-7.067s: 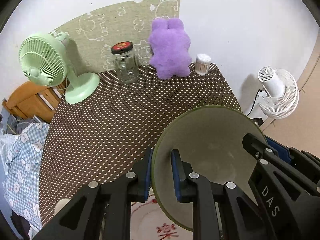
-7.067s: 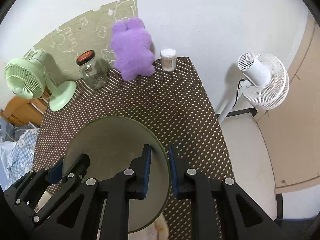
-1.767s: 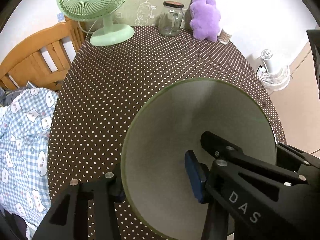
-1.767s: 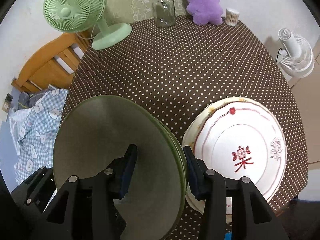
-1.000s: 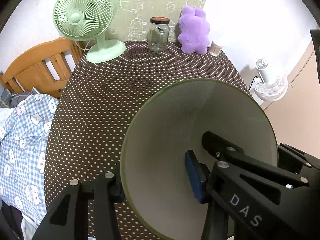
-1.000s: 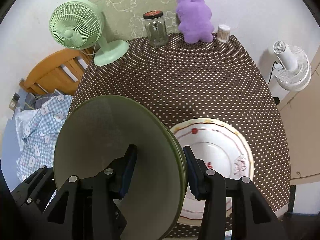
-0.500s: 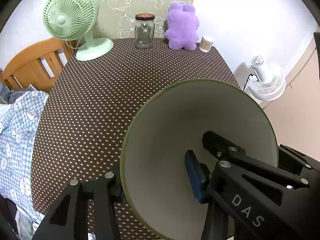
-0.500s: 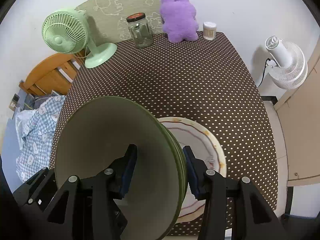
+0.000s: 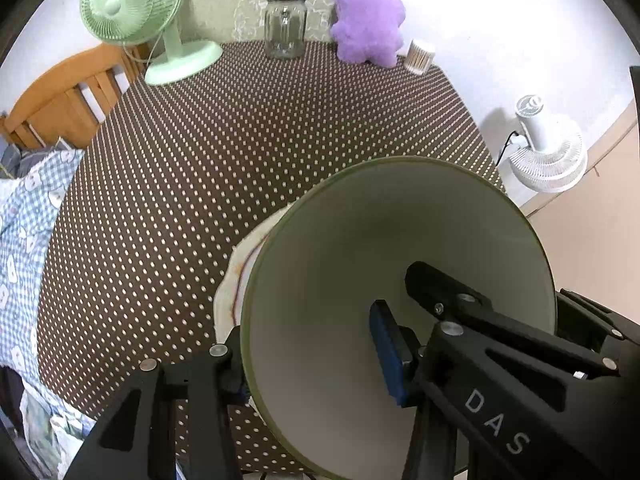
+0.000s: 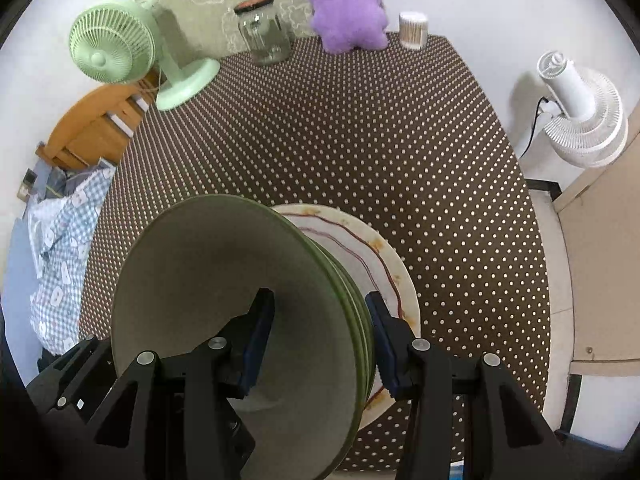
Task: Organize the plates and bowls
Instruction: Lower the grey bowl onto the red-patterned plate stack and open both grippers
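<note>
A stack of olive-green plates [image 9: 380,248] hangs tilted between both grippers. My left gripper [image 9: 310,354] is shut on the stack's left rim, one blue pad inside the top plate and the other finger under the rim. My right gripper [image 10: 320,336] is shut on the opposite rim of the green stack [image 10: 208,280], with the layered plate edges showing between its pads. Just beneath lies a white plate with red line decoration [image 10: 360,240] on the brown dotted tablecloth [image 10: 360,128]; only its left edge [image 9: 236,276] shows in the left wrist view. Whether the stack touches it is hidden.
Along the table's far edge stand a green desk fan [image 9: 120,4], a glass jar [image 9: 285,24], a purple plush toy [image 9: 368,20] and a cotton-swab tub [image 9: 418,56]. A wooden chair [image 9: 68,92] and blue checked cloth [image 9: 24,216] are left; a white floor fan [image 9: 548,156] is right.
Both grippers have carried the green stack sideways and down over the white plate, which now lies largely under the stack. Both grips are unchanged.
</note>
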A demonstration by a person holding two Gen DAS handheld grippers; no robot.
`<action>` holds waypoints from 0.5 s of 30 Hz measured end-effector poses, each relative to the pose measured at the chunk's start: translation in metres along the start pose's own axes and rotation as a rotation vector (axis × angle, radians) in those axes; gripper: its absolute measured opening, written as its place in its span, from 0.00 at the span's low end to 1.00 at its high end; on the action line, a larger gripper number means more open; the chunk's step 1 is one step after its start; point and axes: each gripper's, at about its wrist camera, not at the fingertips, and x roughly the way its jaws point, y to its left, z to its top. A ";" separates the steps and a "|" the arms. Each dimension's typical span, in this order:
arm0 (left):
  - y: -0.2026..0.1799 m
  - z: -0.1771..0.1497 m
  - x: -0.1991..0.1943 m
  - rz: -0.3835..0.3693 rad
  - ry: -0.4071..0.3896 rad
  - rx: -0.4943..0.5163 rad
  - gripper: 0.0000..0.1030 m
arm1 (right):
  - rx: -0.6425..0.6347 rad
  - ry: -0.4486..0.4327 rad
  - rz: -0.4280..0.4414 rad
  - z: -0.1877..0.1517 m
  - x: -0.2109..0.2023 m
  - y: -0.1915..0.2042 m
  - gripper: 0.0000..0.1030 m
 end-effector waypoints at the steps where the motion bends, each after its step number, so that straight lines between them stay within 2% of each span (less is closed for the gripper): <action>1: -0.001 0.000 0.003 0.002 0.009 -0.007 0.47 | -0.004 0.012 0.004 0.000 0.004 -0.002 0.49; 8: -0.005 0.002 0.018 0.030 0.043 -0.030 0.47 | -0.019 0.054 0.027 0.003 0.022 -0.012 0.49; 15: -0.005 0.008 0.023 0.059 0.032 -0.034 0.47 | -0.053 0.050 0.042 0.012 0.031 -0.009 0.49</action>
